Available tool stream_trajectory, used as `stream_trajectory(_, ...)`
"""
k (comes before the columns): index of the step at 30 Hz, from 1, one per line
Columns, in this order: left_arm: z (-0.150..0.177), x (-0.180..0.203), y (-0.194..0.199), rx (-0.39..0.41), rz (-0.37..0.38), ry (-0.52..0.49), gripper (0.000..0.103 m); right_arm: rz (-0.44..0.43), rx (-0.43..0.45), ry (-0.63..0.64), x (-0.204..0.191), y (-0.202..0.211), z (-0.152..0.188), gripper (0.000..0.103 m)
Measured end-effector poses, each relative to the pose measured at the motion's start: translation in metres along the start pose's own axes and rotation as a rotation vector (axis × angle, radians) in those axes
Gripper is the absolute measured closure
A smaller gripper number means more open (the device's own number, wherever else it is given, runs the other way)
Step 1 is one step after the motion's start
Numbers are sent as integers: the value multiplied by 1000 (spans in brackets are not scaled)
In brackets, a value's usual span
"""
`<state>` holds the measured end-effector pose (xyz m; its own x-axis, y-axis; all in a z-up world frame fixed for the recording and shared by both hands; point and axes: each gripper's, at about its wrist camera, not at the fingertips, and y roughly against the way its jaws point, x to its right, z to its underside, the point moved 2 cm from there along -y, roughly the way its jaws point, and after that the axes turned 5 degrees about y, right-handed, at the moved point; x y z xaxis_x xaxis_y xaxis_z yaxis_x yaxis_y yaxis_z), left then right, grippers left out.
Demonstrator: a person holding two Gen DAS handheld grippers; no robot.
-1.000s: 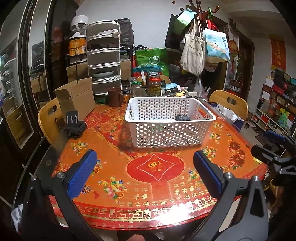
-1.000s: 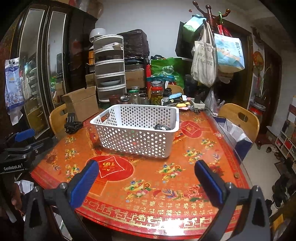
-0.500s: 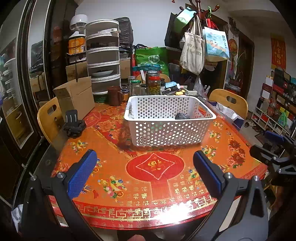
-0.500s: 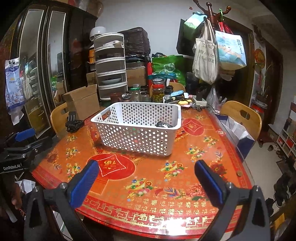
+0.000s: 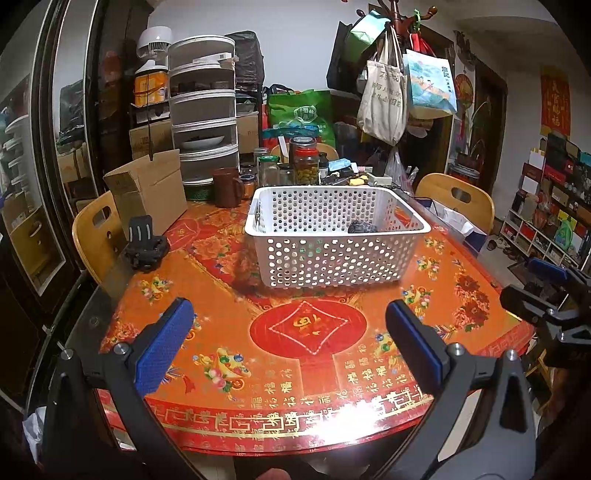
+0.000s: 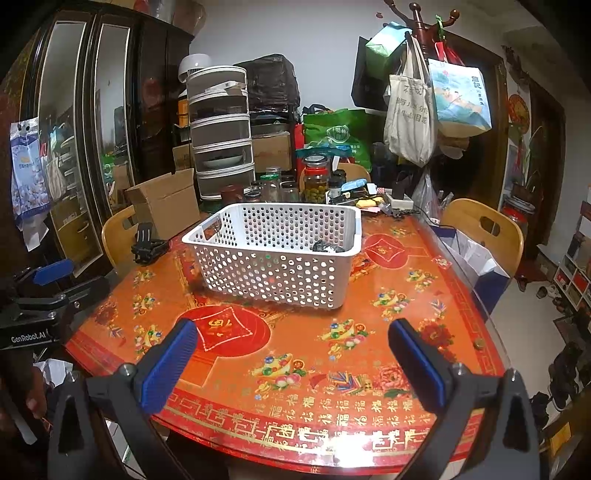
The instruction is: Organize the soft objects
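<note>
A white basket (image 5: 334, 236) is set on the red table (image 5: 306, 354), and a dark soft thing (image 5: 361, 226) is seen inside it, by the right wall. The left gripper (image 5: 286, 332) and right gripper (image 6: 291, 350) are held wide open over the near edge, with nothing in them.

A round table (image 5: 229, 306) is covered with a red and orange flower cloth. An open cardboard box (image 5: 147, 192) is set at its far left, with a brown mug (image 5: 226, 186) and glass jars (image 5: 304, 164) nearby. Tote bags (image 6: 408, 118) are hung on a coat rack (image 6: 417, 14). Wooden chairs (image 6: 484, 229) are placed around the table.
</note>
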<state>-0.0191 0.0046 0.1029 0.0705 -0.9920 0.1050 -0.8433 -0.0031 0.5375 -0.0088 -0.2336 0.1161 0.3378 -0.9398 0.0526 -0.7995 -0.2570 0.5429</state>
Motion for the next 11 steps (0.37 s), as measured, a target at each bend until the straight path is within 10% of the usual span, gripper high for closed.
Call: stream_trajectory(11, 4, -2, -2, -3, 6, -2, 0, -3, -2, 2, -1, 0, 1, 0)
